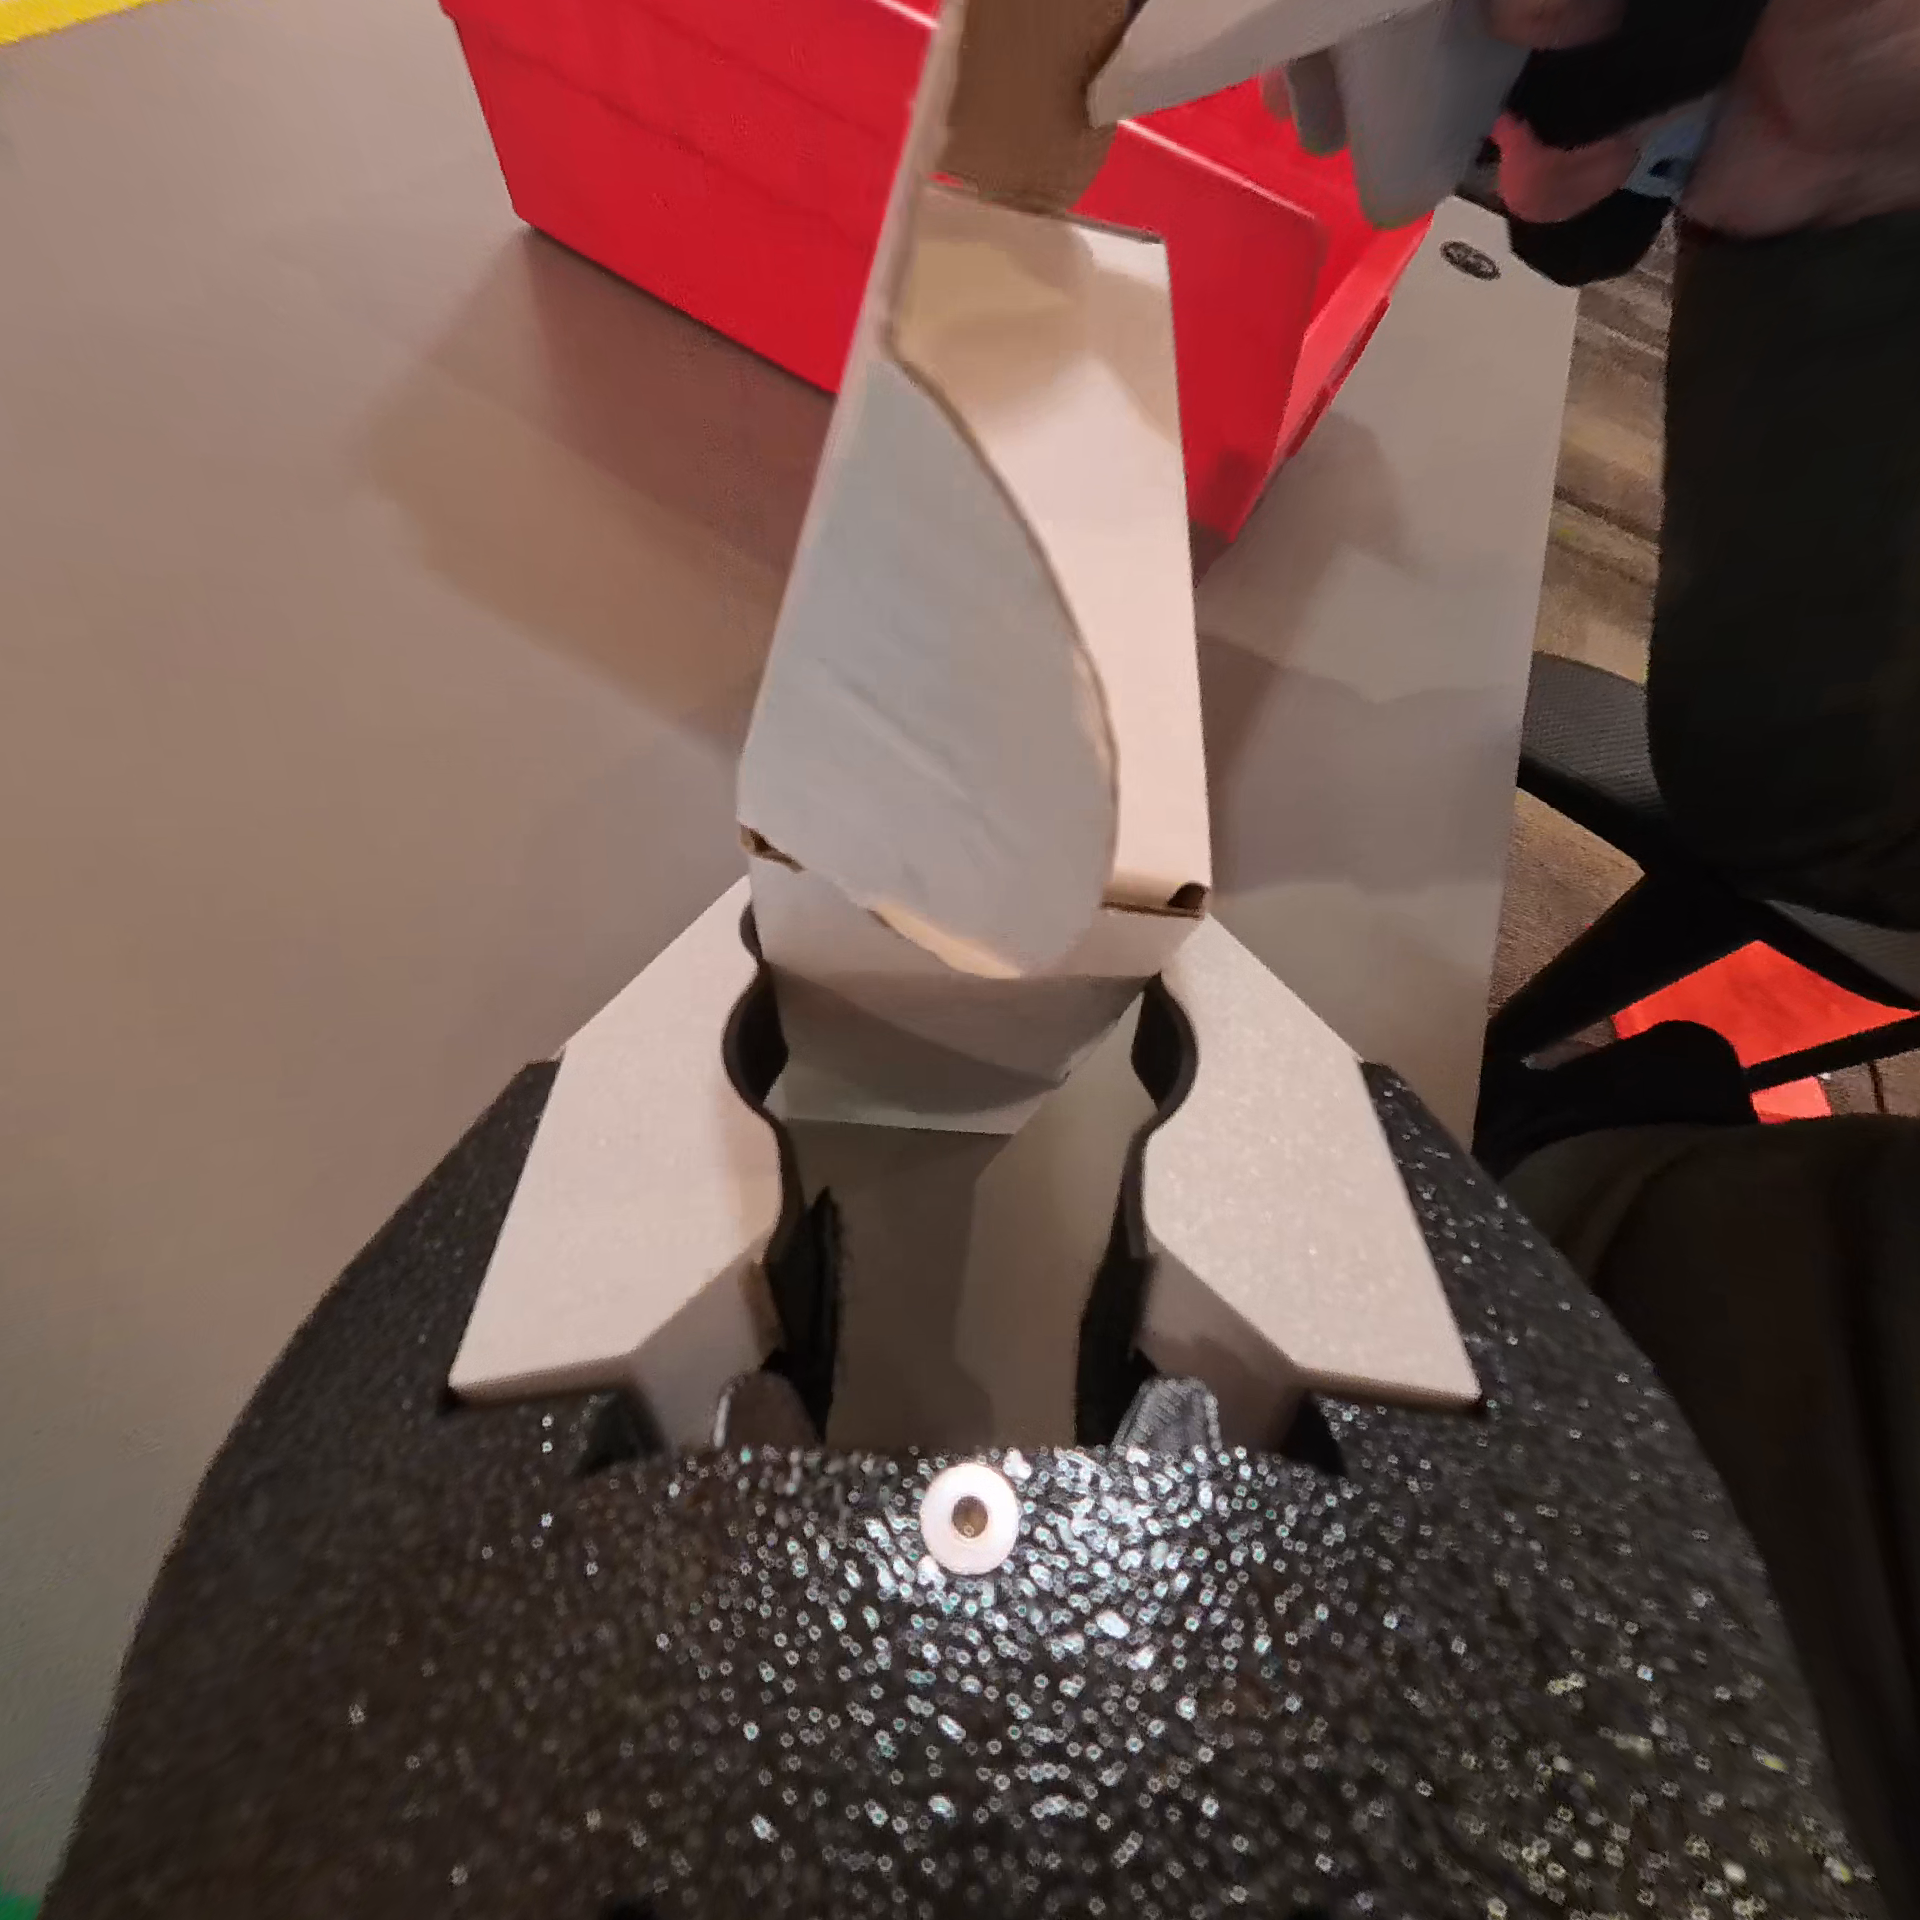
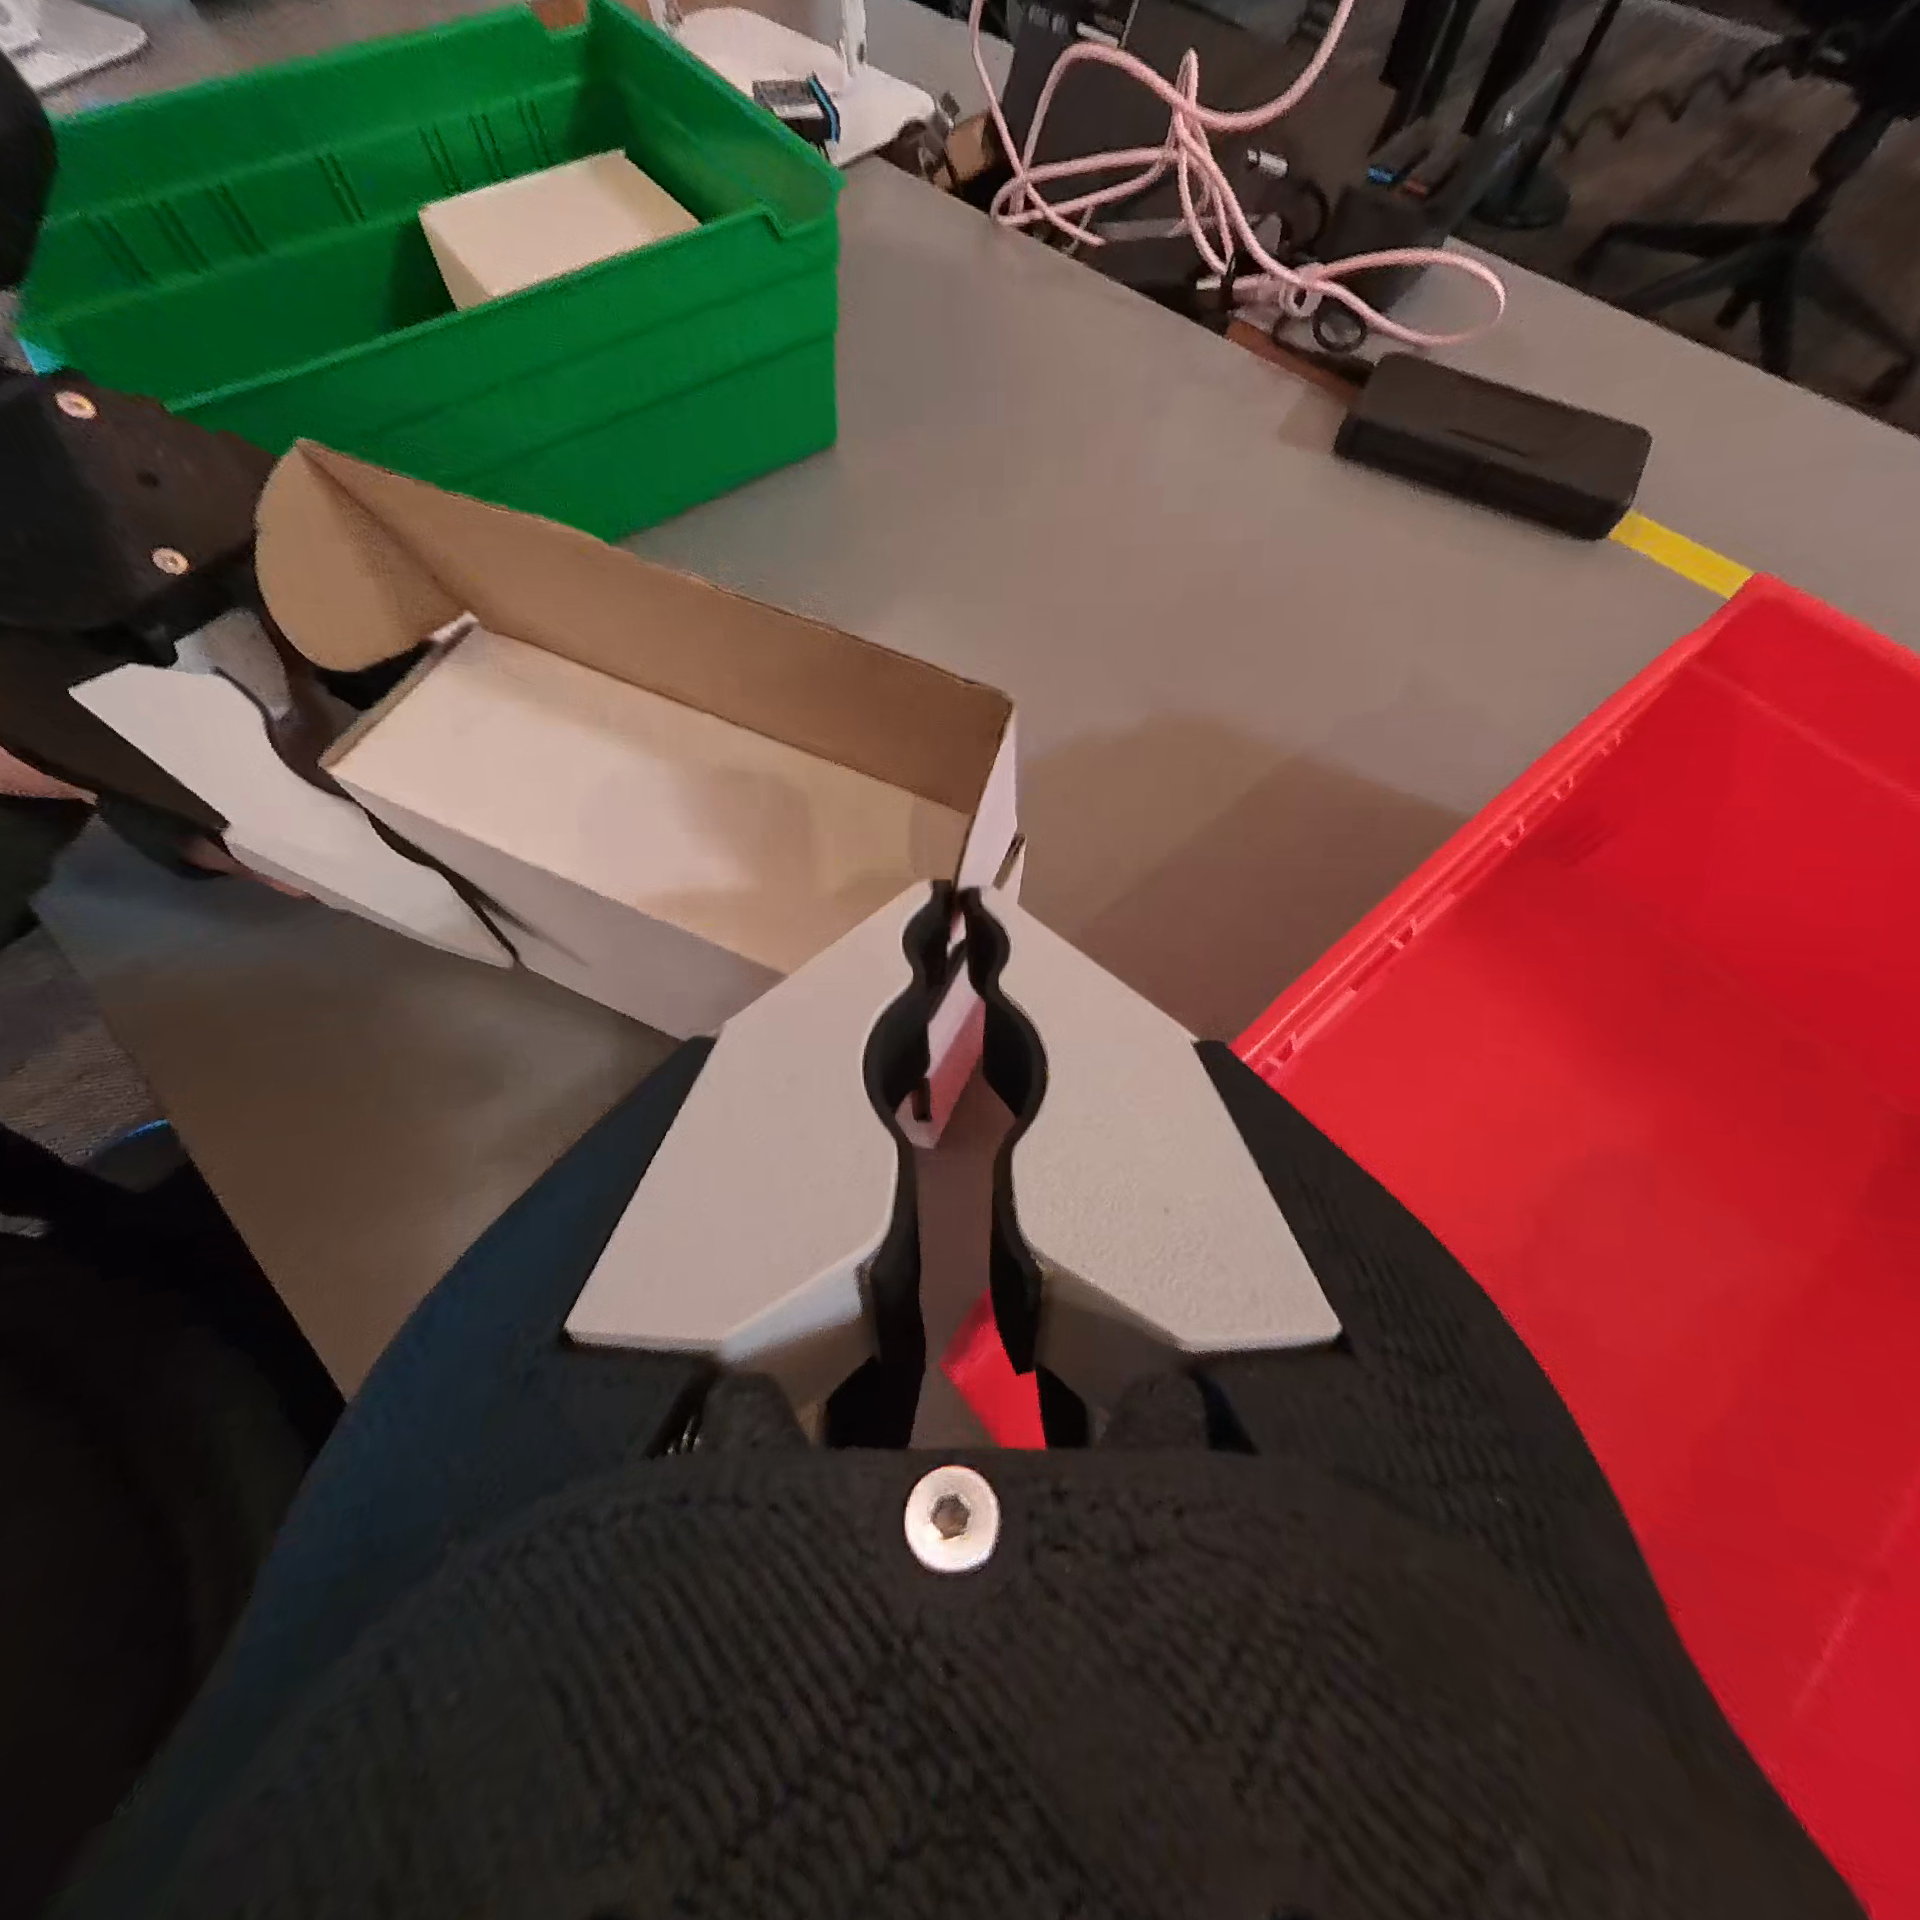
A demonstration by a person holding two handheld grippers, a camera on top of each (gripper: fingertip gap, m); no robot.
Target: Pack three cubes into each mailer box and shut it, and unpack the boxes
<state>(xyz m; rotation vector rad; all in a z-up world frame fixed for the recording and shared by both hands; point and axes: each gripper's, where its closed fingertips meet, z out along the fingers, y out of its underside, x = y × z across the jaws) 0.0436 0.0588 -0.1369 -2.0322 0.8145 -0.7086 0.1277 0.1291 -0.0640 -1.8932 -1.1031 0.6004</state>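
Now, white mailer box [image 2: 582, 790] on grey counter [image 2: 1195, 582], lid raised, brown inside.
Left claw [image 1: 961, 997] grips its end; right claw [image 2: 951, 914] pinches its flap.

The left gripper [image 1: 956, 997] is showing a black, rough-grained body that is glinting with speckles, one pale round screw [image 1: 968, 1519] sitting at its middle. Its two fingers [image 1: 634, 1122] are looking light grey, angular, with wavy black pads lining the inner edges. The right gripper [image 2: 951, 914] is wearing the same build: black ribbed shell, a silver hex screw [image 2: 951, 1519], grey faceted fingers [image 2: 790, 1143]. Dark clothing [image 1: 1787, 540] is covering the person.
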